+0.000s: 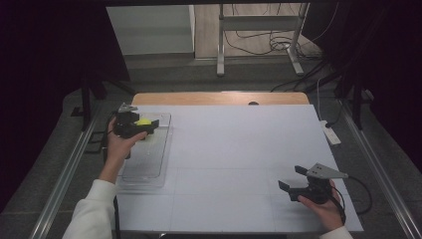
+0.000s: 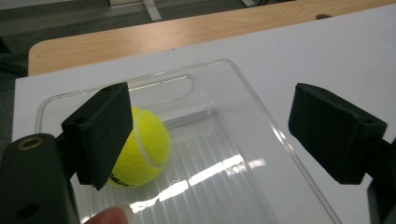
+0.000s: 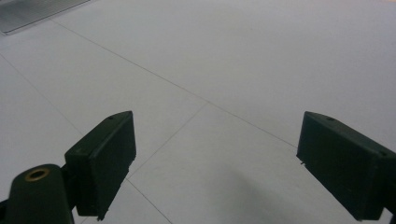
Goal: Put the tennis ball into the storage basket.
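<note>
A yellow tennis ball (image 1: 144, 121) lies at the far end of a clear plastic tray (image 1: 144, 174) on the left side of the table. In the left gripper view the ball (image 2: 144, 149) rests on the ribbed tray floor (image 2: 224, 158), partly hidden behind the left jaw. My left gripper (image 1: 148, 128) hovers just above it, open (image 2: 210, 126), and its pads are not pressing on the ball. My right gripper (image 1: 292, 178) is held near the table's front right, open (image 3: 219, 158) over bare white surface with nothing between its jaws.
A white sheet (image 1: 239, 149) covers the table, with a wooden strip (image 1: 219, 98) showing along the far edge. A white power strip (image 1: 331, 133) lies off the right edge. Metal stand legs (image 1: 220, 59) and cables sit on the floor beyond.
</note>
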Tool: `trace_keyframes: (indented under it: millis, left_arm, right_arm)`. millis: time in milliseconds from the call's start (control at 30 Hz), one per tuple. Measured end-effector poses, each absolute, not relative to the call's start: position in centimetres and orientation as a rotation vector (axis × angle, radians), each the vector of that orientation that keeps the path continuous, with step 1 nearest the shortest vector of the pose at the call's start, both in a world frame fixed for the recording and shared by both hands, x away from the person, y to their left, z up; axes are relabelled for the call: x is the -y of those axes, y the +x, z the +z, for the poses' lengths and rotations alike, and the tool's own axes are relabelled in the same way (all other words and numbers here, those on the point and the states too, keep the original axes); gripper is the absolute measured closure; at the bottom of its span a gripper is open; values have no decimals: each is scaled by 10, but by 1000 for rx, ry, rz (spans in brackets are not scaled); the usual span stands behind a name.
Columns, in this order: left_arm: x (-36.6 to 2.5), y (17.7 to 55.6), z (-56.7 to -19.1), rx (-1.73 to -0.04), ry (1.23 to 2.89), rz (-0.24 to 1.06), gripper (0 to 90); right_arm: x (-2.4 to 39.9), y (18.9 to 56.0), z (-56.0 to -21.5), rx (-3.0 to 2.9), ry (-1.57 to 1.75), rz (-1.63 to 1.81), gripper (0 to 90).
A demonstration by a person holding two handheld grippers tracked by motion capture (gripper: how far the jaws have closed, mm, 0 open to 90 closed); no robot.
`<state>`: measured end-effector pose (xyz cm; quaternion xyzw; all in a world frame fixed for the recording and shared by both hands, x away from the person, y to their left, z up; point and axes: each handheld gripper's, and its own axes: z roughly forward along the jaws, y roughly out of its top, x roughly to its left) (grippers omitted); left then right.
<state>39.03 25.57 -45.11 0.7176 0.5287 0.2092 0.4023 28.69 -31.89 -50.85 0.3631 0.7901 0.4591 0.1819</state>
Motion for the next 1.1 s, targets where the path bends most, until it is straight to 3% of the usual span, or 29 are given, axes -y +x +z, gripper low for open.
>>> trace_keyframes:
  millis: [1100]
  left_arm:
    - [-225,297,-461,-1122,1816,439,146]
  right_arm:
    - [325,280,-501,-2188,1026,1301,119]
